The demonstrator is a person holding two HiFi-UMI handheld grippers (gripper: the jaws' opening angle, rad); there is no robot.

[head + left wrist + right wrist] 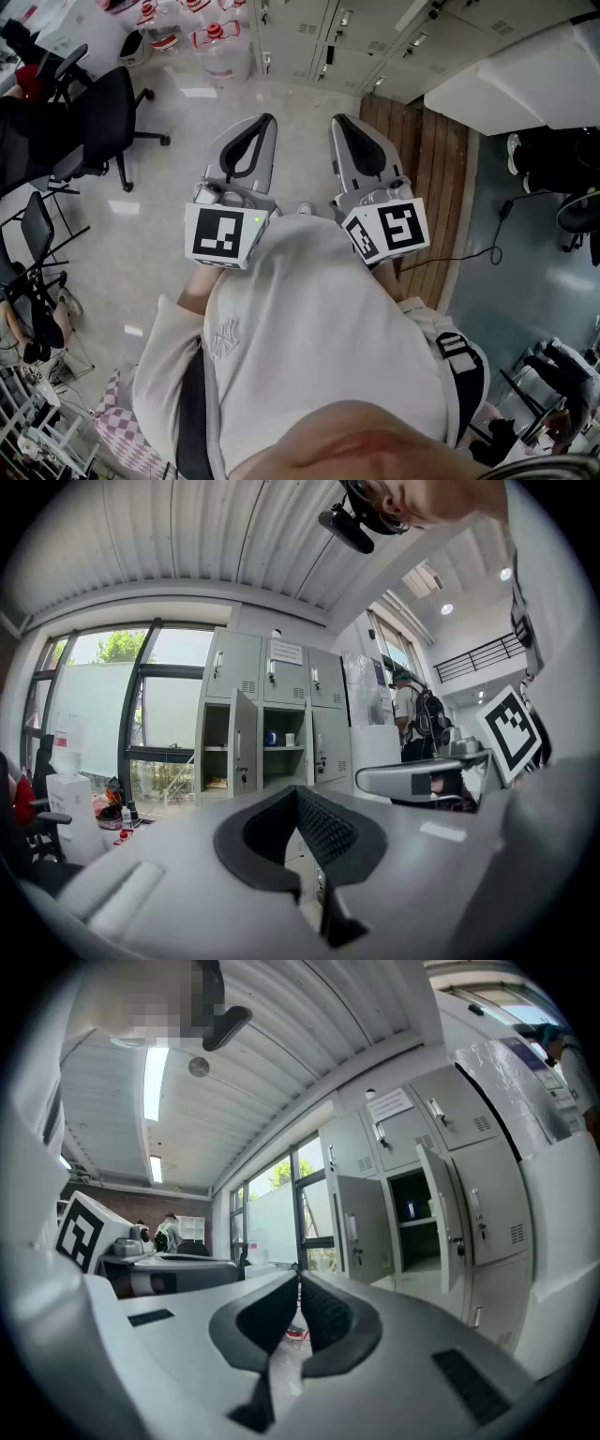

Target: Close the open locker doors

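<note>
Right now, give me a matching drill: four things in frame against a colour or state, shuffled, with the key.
Things:
1. left gripper
2. locker door
3. office chair
4. floor planks

Colour or state:
a. black, on castors
b. brown wood
c. swung open
d. jaws together, nothing between

Pairs: 1-d, 2-c, 3-a, 4-b

On the grey lockers (323, 682), two mid-row doors (362, 1227) hang open, seemingly swung out wide.
</note>
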